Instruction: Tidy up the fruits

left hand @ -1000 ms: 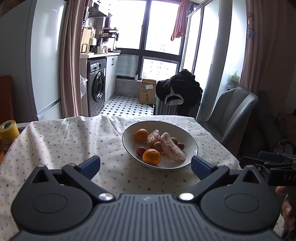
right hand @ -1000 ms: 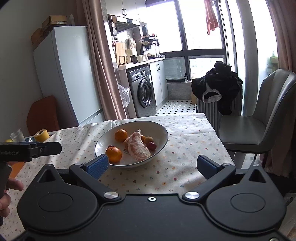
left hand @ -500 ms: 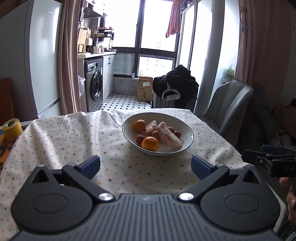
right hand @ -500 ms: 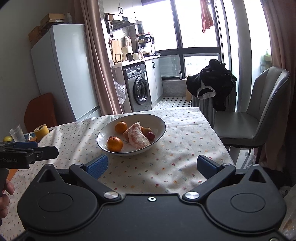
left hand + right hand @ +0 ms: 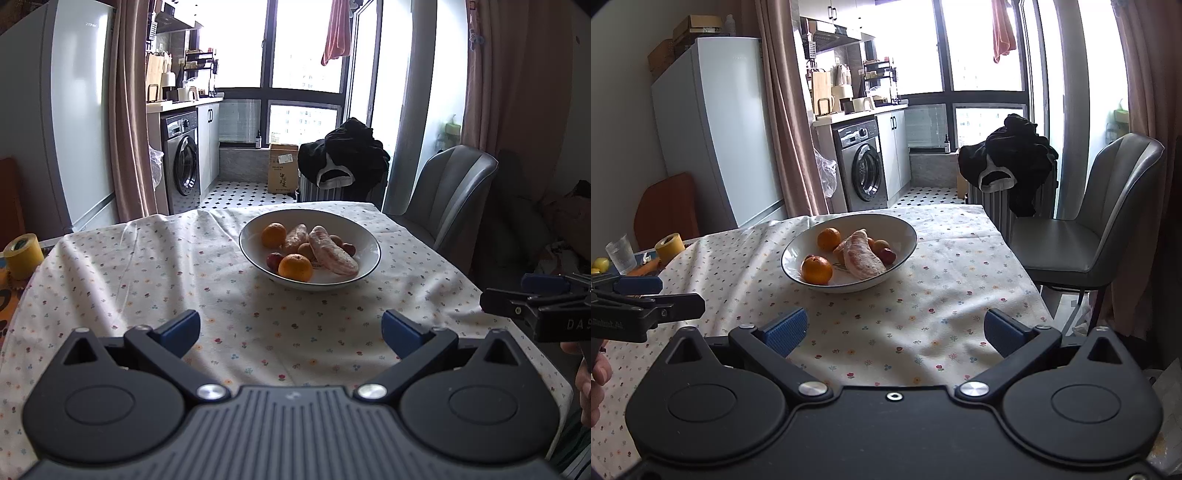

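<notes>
Over tablecloth (image 5: 221,280), L claw (image 5: 290,332) & R claw (image 5: 894,331) wide apart, empty.

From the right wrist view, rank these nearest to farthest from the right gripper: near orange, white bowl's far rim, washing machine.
From the right gripper:
1. Near orange, front left inside the white bowl.
2. Bowl's far rim, mid-table beyond the fruit.
3. Washing machine, off the table by the kitchen counter.
</notes>
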`<action>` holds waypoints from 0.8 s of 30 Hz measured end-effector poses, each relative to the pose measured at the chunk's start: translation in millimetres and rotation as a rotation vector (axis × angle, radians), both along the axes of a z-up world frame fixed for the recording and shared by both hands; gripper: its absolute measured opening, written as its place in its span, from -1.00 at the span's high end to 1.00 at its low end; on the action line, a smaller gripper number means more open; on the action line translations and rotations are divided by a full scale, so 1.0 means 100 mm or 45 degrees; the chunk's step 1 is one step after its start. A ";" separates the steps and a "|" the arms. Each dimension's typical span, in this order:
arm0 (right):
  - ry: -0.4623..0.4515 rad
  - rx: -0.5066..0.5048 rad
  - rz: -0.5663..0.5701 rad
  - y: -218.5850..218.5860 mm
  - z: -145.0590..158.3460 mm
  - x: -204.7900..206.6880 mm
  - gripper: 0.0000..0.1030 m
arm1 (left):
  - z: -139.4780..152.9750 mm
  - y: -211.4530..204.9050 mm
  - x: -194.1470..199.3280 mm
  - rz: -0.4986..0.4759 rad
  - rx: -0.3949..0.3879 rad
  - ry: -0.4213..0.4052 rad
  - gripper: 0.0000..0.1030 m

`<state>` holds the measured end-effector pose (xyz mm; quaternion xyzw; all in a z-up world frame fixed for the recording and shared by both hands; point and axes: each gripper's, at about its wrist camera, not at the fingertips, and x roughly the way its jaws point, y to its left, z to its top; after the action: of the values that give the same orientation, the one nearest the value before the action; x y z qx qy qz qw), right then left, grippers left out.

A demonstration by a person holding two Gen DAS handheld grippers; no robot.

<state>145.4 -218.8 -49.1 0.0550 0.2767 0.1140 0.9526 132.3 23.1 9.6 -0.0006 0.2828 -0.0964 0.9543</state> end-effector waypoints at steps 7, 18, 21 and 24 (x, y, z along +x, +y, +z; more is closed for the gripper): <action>-0.002 0.006 -0.010 -0.02 0.01 -0.01 -1.00 | 0.01 0.04 -0.02 0.029 0.011 -0.006 -1.00; -0.003 0.006 -0.009 -0.01 0.02 -0.01 -1.00 | 0.04 0.06 -0.02 0.038 0.005 -0.003 -1.00; -0.005 0.008 -0.008 -0.01 0.02 -0.01 -1.00 | 0.04 0.06 -0.02 0.037 0.006 -0.005 -1.00; -0.007 0.000 -0.002 0.01 0.03 -0.01 -1.00 | 0.06 0.06 -0.03 0.037 0.004 -0.011 -1.00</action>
<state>144.2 -217.8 -45.9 0.0548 0.2742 0.1131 0.9534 129.3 29.1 15.1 -0.0029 0.2787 -0.0821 0.9568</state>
